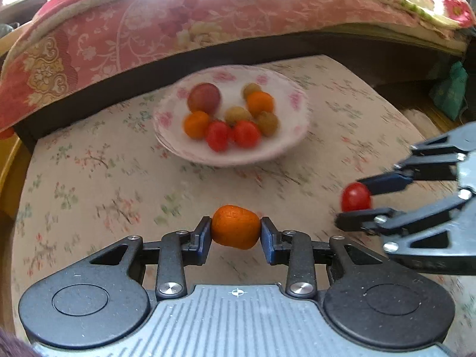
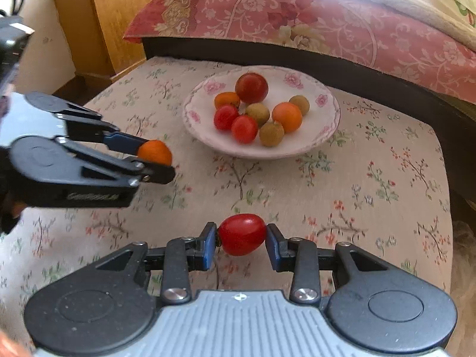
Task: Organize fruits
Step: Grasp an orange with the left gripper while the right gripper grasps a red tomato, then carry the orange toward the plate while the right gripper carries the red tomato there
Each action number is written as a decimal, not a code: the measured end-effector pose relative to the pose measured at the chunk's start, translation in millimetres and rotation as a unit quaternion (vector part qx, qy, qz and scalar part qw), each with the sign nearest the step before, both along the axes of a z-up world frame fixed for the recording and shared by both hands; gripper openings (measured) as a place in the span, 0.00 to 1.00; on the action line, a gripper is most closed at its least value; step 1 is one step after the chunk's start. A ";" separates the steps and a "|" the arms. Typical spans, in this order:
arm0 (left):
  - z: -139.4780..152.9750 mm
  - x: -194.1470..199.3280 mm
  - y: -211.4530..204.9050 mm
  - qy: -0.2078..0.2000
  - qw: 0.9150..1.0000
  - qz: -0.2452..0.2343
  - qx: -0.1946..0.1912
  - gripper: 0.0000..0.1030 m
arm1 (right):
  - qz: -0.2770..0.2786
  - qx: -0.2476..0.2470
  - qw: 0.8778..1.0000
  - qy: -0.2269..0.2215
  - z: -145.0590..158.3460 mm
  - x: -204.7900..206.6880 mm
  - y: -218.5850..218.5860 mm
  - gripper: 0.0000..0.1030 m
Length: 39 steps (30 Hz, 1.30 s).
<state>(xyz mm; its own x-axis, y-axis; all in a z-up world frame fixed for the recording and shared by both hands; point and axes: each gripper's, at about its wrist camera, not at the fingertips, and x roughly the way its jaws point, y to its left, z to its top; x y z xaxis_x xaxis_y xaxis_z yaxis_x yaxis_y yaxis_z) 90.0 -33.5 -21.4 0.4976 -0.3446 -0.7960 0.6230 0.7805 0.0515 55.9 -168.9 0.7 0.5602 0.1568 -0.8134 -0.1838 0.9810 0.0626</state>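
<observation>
My left gripper (image 1: 235, 232) is shut on a small orange fruit (image 1: 235, 230), held above the flowered cloth; the same gripper (image 2: 156, 157) and orange fruit (image 2: 154, 151) show at the left of the right wrist view. My right gripper (image 2: 241, 236) is shut on a red cherry tomato (image 2: 242, 233), which also appears with that gripper (image 1: 355, 205) as a red tomato (image 1: 355, 197) at the right of the left wrist view. Beyond both stands a white flowered plate (image 2: 327, 113) with several fruits: tomatoes, orange ones, brownish round ones and a large dark red one (image 2: 251, 87).
The plate (image 1: 285, 148) rests on a surface covered with a flowered cloth (image 2: 372, 178). Behind it runs a dark bed frame under a pink floral quilt (image 2: 327, 23). A wooden cabinet (image 2: 113, 15) stands at the back left.
</observation>
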 end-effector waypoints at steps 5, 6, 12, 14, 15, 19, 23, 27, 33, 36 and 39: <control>-2.6 -23.0 -2.2 0.001 1.000 -0.003 0.006 0.42 | 0.006 -0.014 1.000 0.005 -3.6 -17.9 6.1 0.38; -3.5 -25.6 -2.7 0.002 1.000 -0.003 0.006 0.42 | 0.005 -0.017 1.000 0.003 -3.3 -20.7 6.3 0.38; -11.2 -36.6 -6.1 0.006 1.000 -0.004 0.016 0.42 | -0.003 -0.020 1.000 0.008 -5.9 -27.7 3.4 0.38; -12.6 -38.1 -7.4 0.002 1.000 -0.004 0.019 0.42 | -0.002 -0.023 1.000 0.006 -6.8 -29.3 3.8 0.38; -12.2 -38.8 -8.0 0.000 1.000 -0.005 0.020 0.42 | -0.002 -0.024 1.000 0.005 -7.1 -29.8 3.9 0.38; -15.6 -39.2 -10.7 -0.001 1.000 -0.010 0.025 0.44 | -0.001 -0.026 1.000 0.004 -7.2 -30.0 4.5 0.38; -16.1 -39.5 -13.0 -0.007 1.000 -0.013 0.025 0.45 | -0.001 -0.023 1.000 0.003 -7.9 -29.1 3.7 0.38; -15.9 -39.8 -14.6 -0.009 0.999 -0.014 0.028 0.45 | -0.001 -0.023 1.000 0.003 -8.0 -28.5 4.0 0.38; -15.1 -39.9 -17.1 -0.007 0.999 -0.013 0.032 0.43 | -0.001 -0.020 1.000 0.003 -8.3 -28.4 3.6 0.38; -13.9 -39.9 -18.0 -0.008 0.999 -0.010 0.035 0.43 | -0.001 -0.020 1.000 0.004 -8.0 -28.1 3.6 0.38; -13.3 -41.5 -18.7 -0.007 0.999 -0.009 0.035 0.42 | 0.000 -0.019 1.000 0.005 -7.9 -28.0 4.3 0.38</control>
<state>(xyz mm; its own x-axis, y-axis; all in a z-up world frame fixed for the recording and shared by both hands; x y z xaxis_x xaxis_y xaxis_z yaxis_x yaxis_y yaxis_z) 48.5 -52.1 -34.7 0.5038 -0.2969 -0.8112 0.6355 0.7635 0.1152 27.8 -164.6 -7.2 0.5524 0.1262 -0.8240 -0.1835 0.9826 0.0275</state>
